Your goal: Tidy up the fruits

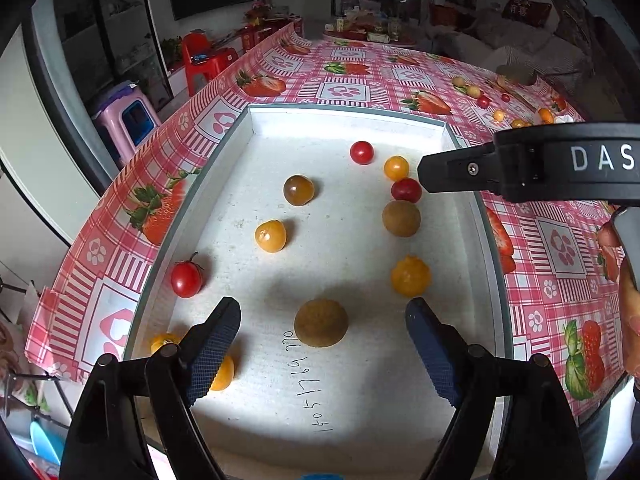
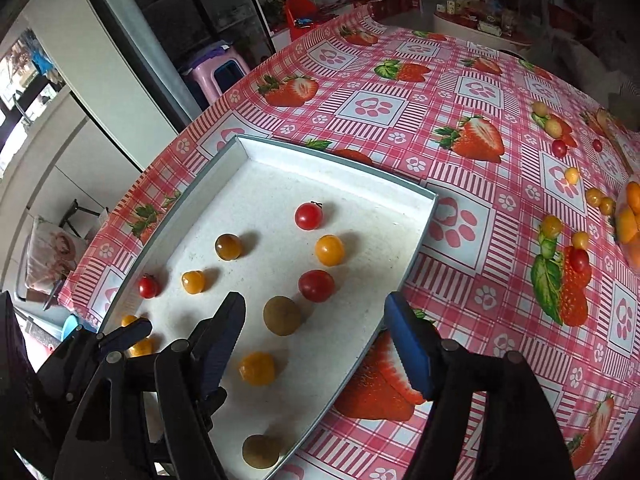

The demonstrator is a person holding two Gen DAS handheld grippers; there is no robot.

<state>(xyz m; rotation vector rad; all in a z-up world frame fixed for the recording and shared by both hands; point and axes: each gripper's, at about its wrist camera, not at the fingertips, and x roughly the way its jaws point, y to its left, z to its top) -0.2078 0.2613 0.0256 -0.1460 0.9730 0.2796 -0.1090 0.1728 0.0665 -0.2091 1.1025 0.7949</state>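
White tray [image 1: 280, 360] of small round fruits on the strawberry-print worktop [image 2: 460, 128].
Tray's long axis runs away from both cameras; left gripper [image 1: 322, 340] and right gripper [image 2: 314, 338] hang above it, jaws spread, nothing pinched.

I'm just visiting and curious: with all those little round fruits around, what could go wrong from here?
1. The fruits in the white tray are round and loose; a nudge from the open left claw could set the brown fruit rolling.
2. The right claw straddles the tray's edge and might knock it.
3. Cherry tomatoes still on the tablecloth could roll away.
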